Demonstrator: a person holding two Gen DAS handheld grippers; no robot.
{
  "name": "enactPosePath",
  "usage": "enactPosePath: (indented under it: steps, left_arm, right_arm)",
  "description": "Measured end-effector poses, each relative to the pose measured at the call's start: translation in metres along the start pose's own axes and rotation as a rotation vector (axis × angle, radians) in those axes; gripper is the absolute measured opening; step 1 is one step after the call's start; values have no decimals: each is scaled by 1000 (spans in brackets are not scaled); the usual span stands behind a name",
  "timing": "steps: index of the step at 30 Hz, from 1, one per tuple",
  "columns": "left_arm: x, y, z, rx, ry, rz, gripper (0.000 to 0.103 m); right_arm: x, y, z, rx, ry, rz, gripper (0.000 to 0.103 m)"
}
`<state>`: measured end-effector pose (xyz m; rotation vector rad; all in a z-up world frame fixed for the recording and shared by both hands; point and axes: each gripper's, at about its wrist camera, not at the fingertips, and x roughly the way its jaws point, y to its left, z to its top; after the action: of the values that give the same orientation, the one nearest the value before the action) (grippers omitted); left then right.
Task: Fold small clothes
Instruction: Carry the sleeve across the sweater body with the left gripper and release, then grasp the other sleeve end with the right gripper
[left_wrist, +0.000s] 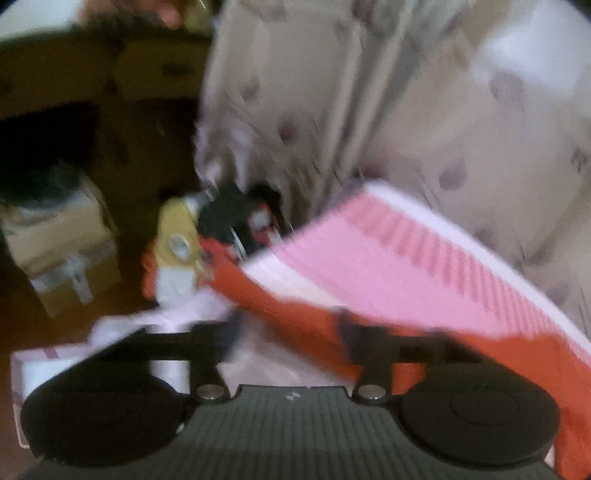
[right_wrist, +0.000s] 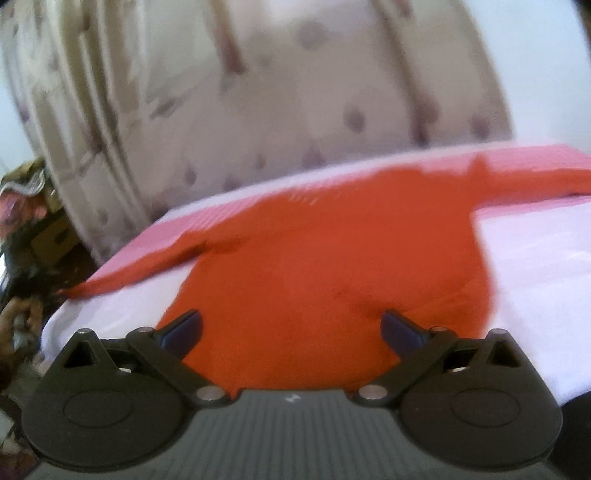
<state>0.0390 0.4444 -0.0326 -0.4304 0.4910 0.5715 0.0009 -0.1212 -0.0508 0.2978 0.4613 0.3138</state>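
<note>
An orange garment (right_wrist: 332, 251) lies spread on a bed with a pink and white cover (right_wrist: 535, 266), one sleeve reaching left and one reaching right. My right gripper (right_wrist: 291, 321) is open just above the garment's near edge, a finger on either side, gripping nothing. In the blurred left wrist view an orange sleeve (left_wrist: 280, 304) runs diagonally along the bed's pink edge (left_wrist: 406, 266). My left gripper (left_wrist: 288, 343) is open there. The sleeve passes by its right finger (left_wrist: 365, 347) and pale cloth shows between the jaws. Whether that finger touches the sleeve is not clear.
A beige patterned curtain (right_wrist: 258, 92) hangs behind the bed, also in the left wrist view as the curtain (left_wrist: 369, 92). Cardboard boxes (left_wrist: 62, 251) and a yellow-and-white object (left_wrist: 177, 240) with dark clutter stand on the brown floor left of the bed.
</note>
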Motion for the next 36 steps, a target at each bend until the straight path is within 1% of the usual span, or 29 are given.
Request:
enactPosePath:
  steps: [1,2,3,5,7,8,10,12,14,15,17,18,19,22,23,24,25,26,27,28,29,30,31,33,34,36]
  left_arm:
    - [-12,2,0,-11,-50,26,100]
    - [-27,3,0,-18,-103,34,99]
    - [-39,0,1,-5,-138,22,99]
    - [-64,-12,1,47,-171,-24,99]
    - [-88,-33,-8,96,-198,-101,99]
    - [-99,-48,-15,133,-192,-163,99]
    - [-113,-81,-35,208,-159,-255,99]
    - [-123,-110,-58,277,-136,-333,99]
    - [-129,-143,-87,348,-117,-427,101]
    - [-130,-155,-99,378,-116,-452,101]
    - [-130,-183,-122,450,-117,-473,101]
    - [-127,-190,-131,466,-113,-484,101]
    - [-123,-199,-139,473,-95,-499,100]
    - [-111,-212,-156,458,-33,-534,98]
    - [-107,-213,-162,447,-16,-543,98]
    - [-104,-214,-165,440,-6,-545,98]
    - [-100,-213,-169,429,-3,-548,98]
    - [-98,-212,-172,418,-7,-544,99]
    - [-93,-211,-174,409,-3,-529,99]
    - [-87,-209,-174,399,11,-511,99]
    - [-85,-207,-173,385,25,-503,99]
    - [-79,-203,-174,365,40,-496,99]
    - [-75,-201,-173,348,52,-487,99]
    - [-65,-193,-173,313,83,-480,99]
    - [-66,-190,-173,308,68,-487,99]
    - [-68,-191,-172,317,60,-487,100]
  right_arm:
    - [-7,-7,2,8,-18,-18,103]
    - [-17,-17,3,21,-40,-39,103]
    - [-25,-23,2,27,-56,-56,103]
    - [-39,-37,-2,36,-81,-109,103]
    - [-48,-45,-6,33,-92,-158,103]
    - [-53,-50,-7,34,-101,-184,103]
    - [-63,-58,-10,50,-120,-215,103]
    - [-72,-62,-13,70,-139,-202,103]
    - [-74,-52,-16,38,-149,-166,103]
    - [-72,-43,-17,10,-144,-141,103]
    - [-62,-20,-17,-50,-125,-70,103]
    - [-54,-5,-18,-92,-107,-35,103]
    - [-46,8,-19,-135,-86,-16,103]
    - [-13,48,-27,-341,-22,-4,102]
    - [-5,56,-30,-389,-15,-3,100]
    - [2,58,-32,-424,-8,-13,91]
    - [12,60,-33,-453,13,-49,76]
    - [22,56,-33,-462,51,-88,64]
    - [28,50,-33,-454,88,-109,44]
    - [28,44,-33,-439,104,-126,40]
    - [22,39,-32,-423,95,-142,38]
    - [13,33,-30,-399,93,-165,33]
    - [2,23,-27,-360,90,-185,31]
    - [-18,4,-27,-296,95,-217,31]
    - [-27,-6,-30,-268,105,-248,31]
    - [-45,-24,-39,-200,128,-292,30]
